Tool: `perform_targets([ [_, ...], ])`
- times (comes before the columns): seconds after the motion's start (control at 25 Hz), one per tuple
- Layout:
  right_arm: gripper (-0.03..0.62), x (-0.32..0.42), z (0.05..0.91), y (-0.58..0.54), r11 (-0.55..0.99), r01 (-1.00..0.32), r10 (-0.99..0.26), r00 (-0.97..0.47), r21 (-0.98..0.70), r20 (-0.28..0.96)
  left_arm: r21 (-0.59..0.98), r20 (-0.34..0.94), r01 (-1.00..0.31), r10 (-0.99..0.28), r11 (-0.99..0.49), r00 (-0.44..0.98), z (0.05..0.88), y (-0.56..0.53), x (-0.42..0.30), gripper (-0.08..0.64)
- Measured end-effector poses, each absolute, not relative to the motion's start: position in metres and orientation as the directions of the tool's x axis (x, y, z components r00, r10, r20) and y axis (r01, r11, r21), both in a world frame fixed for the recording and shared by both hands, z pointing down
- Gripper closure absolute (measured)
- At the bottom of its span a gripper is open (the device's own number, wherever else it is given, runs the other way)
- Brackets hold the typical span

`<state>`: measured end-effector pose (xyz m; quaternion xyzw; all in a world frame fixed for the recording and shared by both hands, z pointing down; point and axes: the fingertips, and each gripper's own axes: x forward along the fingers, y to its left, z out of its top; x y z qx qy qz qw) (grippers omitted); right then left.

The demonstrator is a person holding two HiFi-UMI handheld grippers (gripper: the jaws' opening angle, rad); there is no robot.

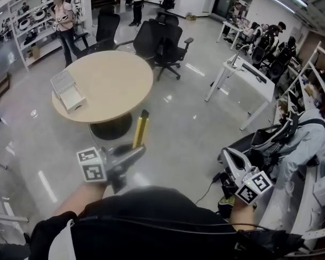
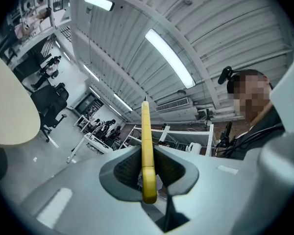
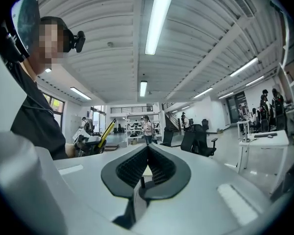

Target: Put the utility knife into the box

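In the head view a yellow utility knife (image 1: 141, 128) sticks out forward from my left gripper (image 1: 135, 151), which is shut on its handle. The left gripper view shows the knife (image 2: 146, 146) clamped edge-on between the pads, its tip pointing up and away. An open white box (image 1: 68, 91) lies on the left part of a round beige table (image 1: 114, 80), well ahead of the knife. Low at the right, my right gripper (image 1: 226, 157) is held apart from the table. Its jaws meet at the tips (image 3: 148, 148) with nothing between them.
Black office chairs (image 1: 165, 42) stand behind the table, white desks (image 1: 244, 72) to the right. A seated person (image 1: 309, 140) and a bag are close to my right gripper. Another person (image 1: 65, 23) stands by shelves at the far left. The table's black pedestal (image 1: 111, 128) rests on glossy grey floor.
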<state>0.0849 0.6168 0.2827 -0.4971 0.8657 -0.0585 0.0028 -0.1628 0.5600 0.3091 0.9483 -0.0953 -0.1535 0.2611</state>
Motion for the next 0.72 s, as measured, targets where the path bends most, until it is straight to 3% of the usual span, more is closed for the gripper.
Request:
perform_targets([
  [0.32,0.577,0.121,0.302,0.531,0.443,-0.883,-0.886,-0.458,-0.151,0.076,0.565,-0.228,-0.074,-0.241,-0.822,0.943,0.329,0.463,-0.132,0.491],
  [0.72,0.577,0.255,0.299,0.387,0.561,-0.819,-0.820,-0.570,-0.118,0.060,0.556,-0.227,-0.178,-0.354,-0.812,0.907,0.314,0.341,0.002,0.491],
])
